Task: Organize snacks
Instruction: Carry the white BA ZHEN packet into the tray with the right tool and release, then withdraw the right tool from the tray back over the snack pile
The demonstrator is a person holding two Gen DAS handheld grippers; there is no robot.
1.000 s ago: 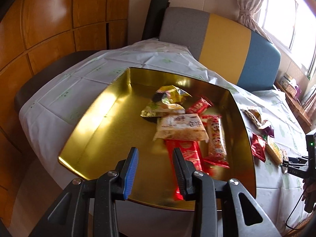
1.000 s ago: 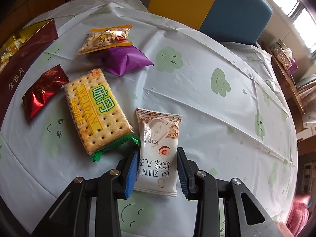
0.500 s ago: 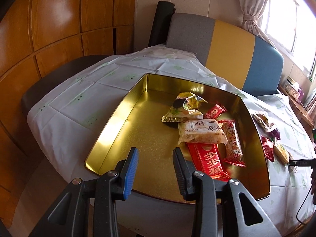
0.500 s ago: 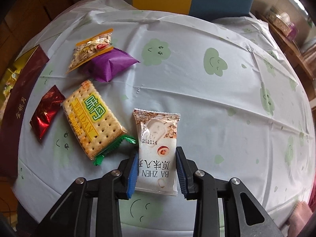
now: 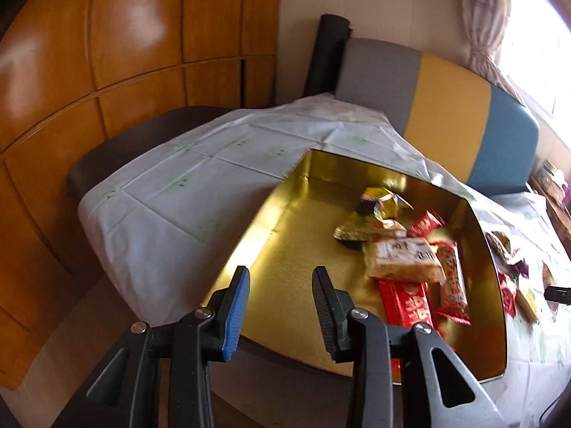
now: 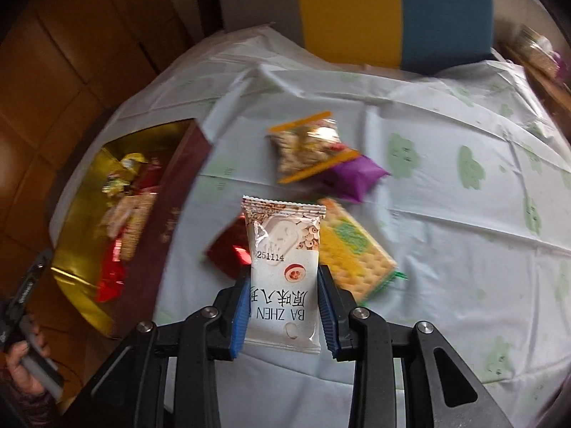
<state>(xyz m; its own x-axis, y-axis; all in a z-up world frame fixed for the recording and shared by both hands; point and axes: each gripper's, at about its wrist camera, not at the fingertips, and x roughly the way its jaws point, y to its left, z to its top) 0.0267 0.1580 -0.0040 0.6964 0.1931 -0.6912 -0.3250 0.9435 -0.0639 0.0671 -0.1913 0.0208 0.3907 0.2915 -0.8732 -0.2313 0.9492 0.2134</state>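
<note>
My right gripper is shut on a white BA ZHEN snack packet, lifted clear above the table. Under it lie a red foil packet, a yellow cracker pack, a purple packet and a clear nut packet with orange edges. The gold tray with several snacks sits at the left. In the left wrist view my left gripper hangs open and empty over the near corner of the gold tray, whose snacks, among them a red bar and a beige packet, lie at its right side.
A white cloth with green faces covers the round table. A grey, yellow and blue sofa back stands behind it, and wooden panels line the left wall. A person's hand holds the other gripper at the lower left.
My right gripper has closed on the white packet, raised it off the cloth and swung left, bringing the tray into view. My left gripper has drifted left and back from the tray.
</note>
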